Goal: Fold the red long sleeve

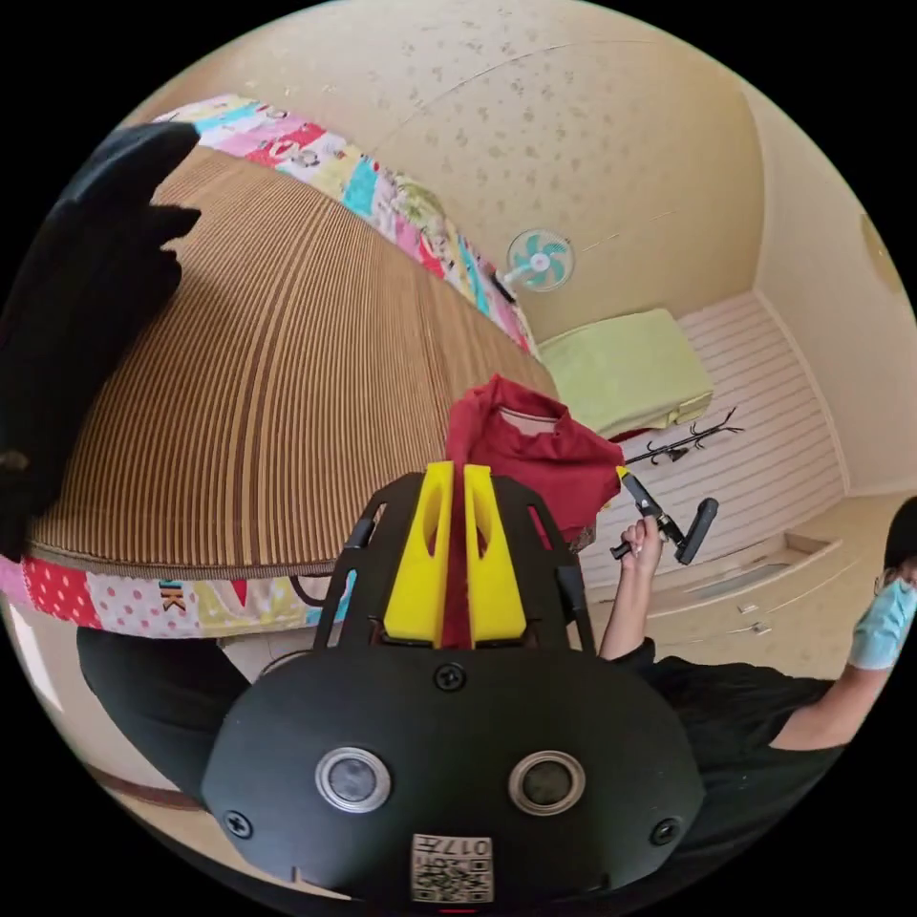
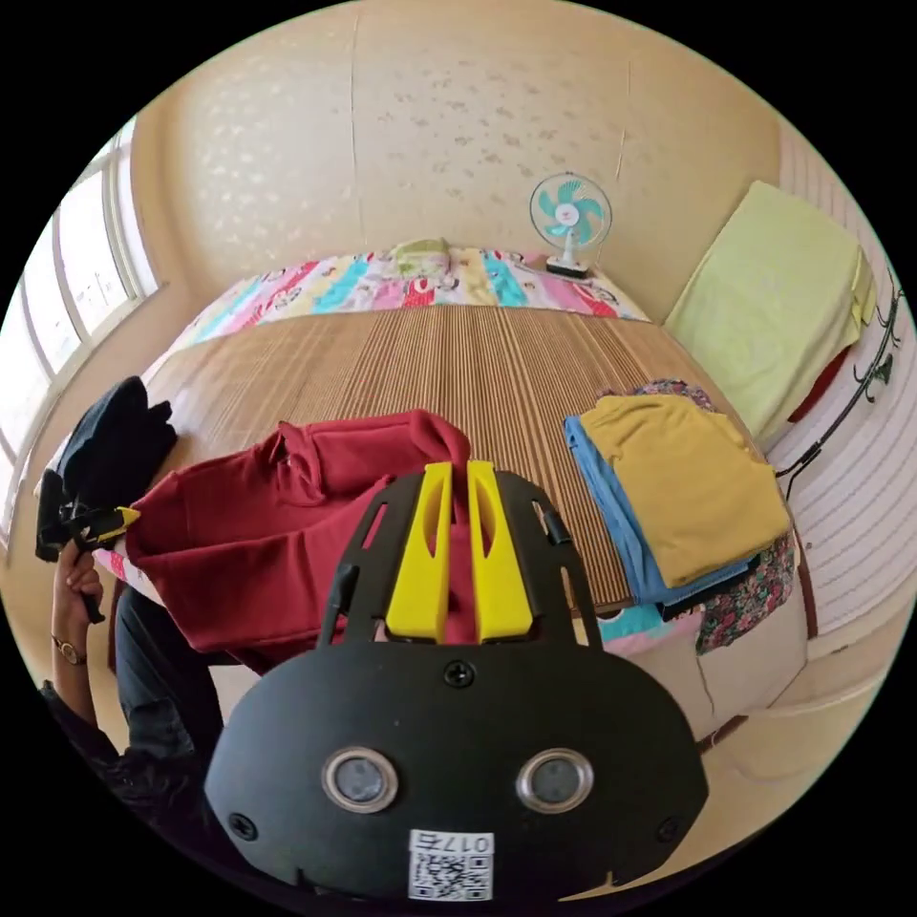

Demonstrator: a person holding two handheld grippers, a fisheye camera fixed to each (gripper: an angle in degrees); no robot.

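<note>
Broadly, one bed covered by a striped bamboo mat [image 2: 478, 373] takes up most of the room, with a patchwork sheet [image 2: 382, 277] showing beyond the mat. One red long sleeve [image 2: 258, 544] is held up by its two ends over the near edge of the bed, sagging between the grippers rather than lying flat; no tidy fold can be made out in it, so the task is judged to be at an early stage, with the spreading and all the folds left to do. One stack of folded clothes [image 2: 683, 487] is seen on the mat to the side, a yellow piece on top, a blue one under it and a flowered one at the bottom. One dark garment [image 2: 110, 444] is heaped at the opposite edge. One small fan [image 2: 570, 218] stands by the wall. Two grippers are counted: the left gripper [image 1: 457, 492] has its yellow jaws closed to a narrow slit with red cloth pinched between them, and the right gripper [image 2: 458, 492] is likewise closed on red cloth.
</note>
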